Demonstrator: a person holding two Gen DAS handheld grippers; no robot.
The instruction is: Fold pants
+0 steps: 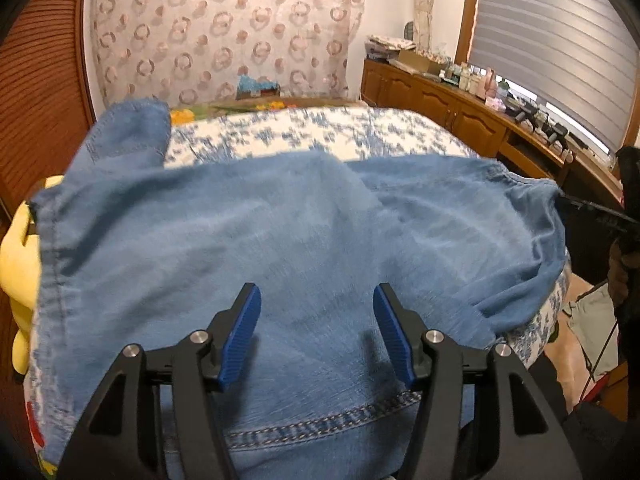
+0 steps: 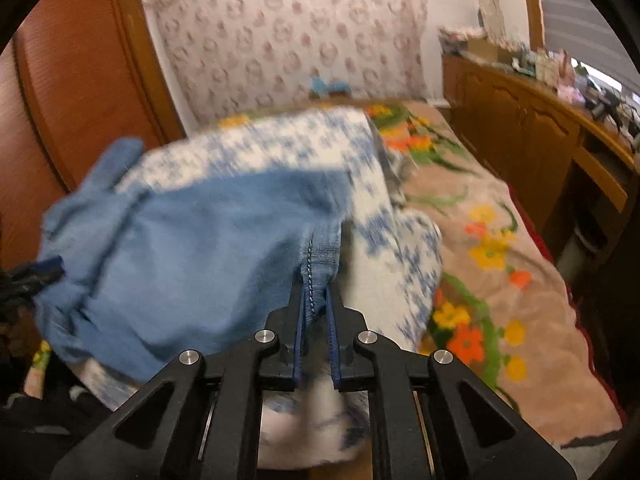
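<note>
Left claw (image 1: 317, 336) sat closest to the lens, blue pads (image 1: 242, 332) spread wide apart, released, nothing between them, hovering just above the pants (image 1: 280, 232). Pants were light blue denim, spread across the blue-and-white patterned cover (image 1: 320, 132) on the bed (image 2: 500, 240), stitched hem near the left claw, one corner flipped up at far left. Bed carried a tan floral blanket (image 2: 480, 280) on the right side, patterned headboard fabric (image 1: 224, 28) behind. Wooden cabinet (image 1: 452, 108) ran along the right wall, small clutter on top, too blurred to identify. Yellow plush (image 1: 20, 264) sat at the left bed edge, partly under the denim. Right claw (image 2: 316, 300) was clenched on a seamed fold of the pants, fabric pinched between its pads and lifted off the cover. Right-wrist view was motion-blurred.
</note>
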